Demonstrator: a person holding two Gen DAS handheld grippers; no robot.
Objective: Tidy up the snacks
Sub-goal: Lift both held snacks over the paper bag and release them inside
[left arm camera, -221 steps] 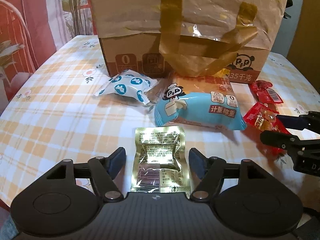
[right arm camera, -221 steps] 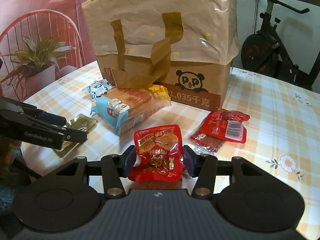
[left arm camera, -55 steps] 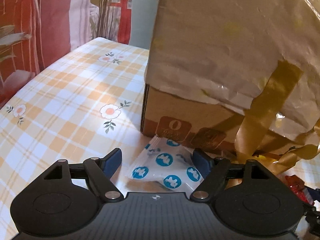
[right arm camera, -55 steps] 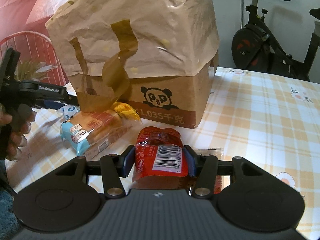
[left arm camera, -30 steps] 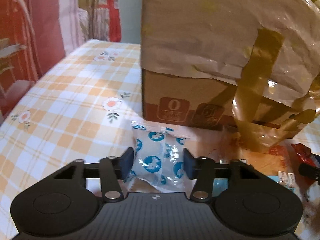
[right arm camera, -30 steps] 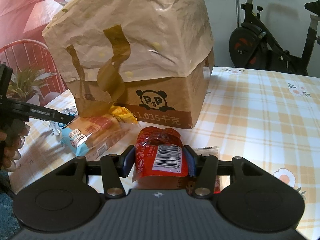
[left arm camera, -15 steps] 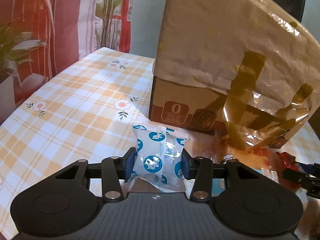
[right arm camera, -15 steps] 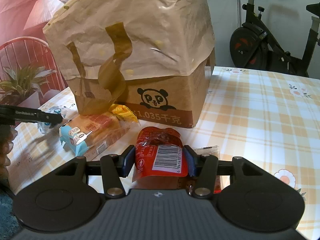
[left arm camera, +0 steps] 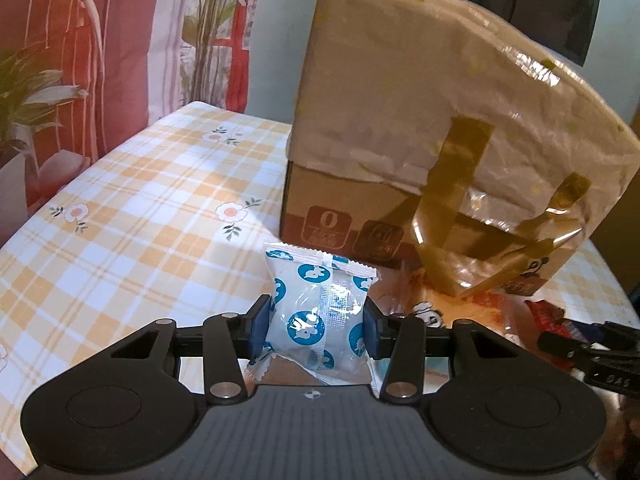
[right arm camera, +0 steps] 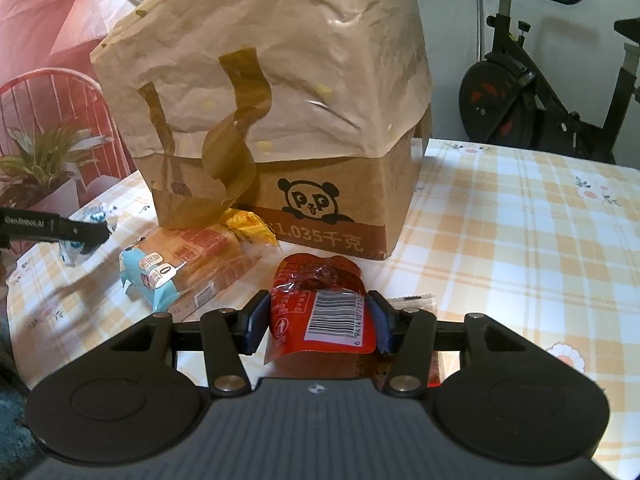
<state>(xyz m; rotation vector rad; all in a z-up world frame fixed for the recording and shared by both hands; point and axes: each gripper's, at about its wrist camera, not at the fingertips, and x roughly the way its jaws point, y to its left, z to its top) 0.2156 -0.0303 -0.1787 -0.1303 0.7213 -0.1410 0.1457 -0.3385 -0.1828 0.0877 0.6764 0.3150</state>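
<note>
A: Grippers first. What does the left gripper (left arm camera: 316,330) hold?

B: A white packet with blue round prints (left arm camera: 320,314). Both blue pads press its sides, jaws narrow around it. The packet stands upright between the fingers, its crimped top edge up, and it looks clear of the checked tablecloth (left arm camera: 132,220). From the right camera the same gripper (right arm camera: 86,236) shows at the far left, packet barely visible beyond its tip.

A: And the right gripper (right arm camera: 318,322)?

B: Clamped on a red pouch (right arm camera: 320,304), barcode label facing the camera. Pads touch both edges, jaws at a middling width. The pouch top is crumpled and points toward the box.

A: Which box?

B: A brown cardboard box (right arm camera: 328,208) with a panda logo, standing mid-table, with a brown paper bag (right arm camera: 272,64) pulled over its top. The bag's handles hang down the front.

A: Other snacks?

B: A bread loaf in a blue-and-clear wrapper (right arm camera: 188,264) lies on the cloth in front of the box, between the two grippers. A yellow wrapper (right arm camera: 250,226) sits just behind it, against the box's base. A flat clear-edged packet (right arm camera: 412,300) lies under the right gripper's right finger, mostly hidden.

A: Background?

B: An exercise bike (right arm camera: 532,92) beyond the table on the right; a potted plant (right arm camera: 44,160) and a red chair (right arm camera: 60,96) on the left.
</note>
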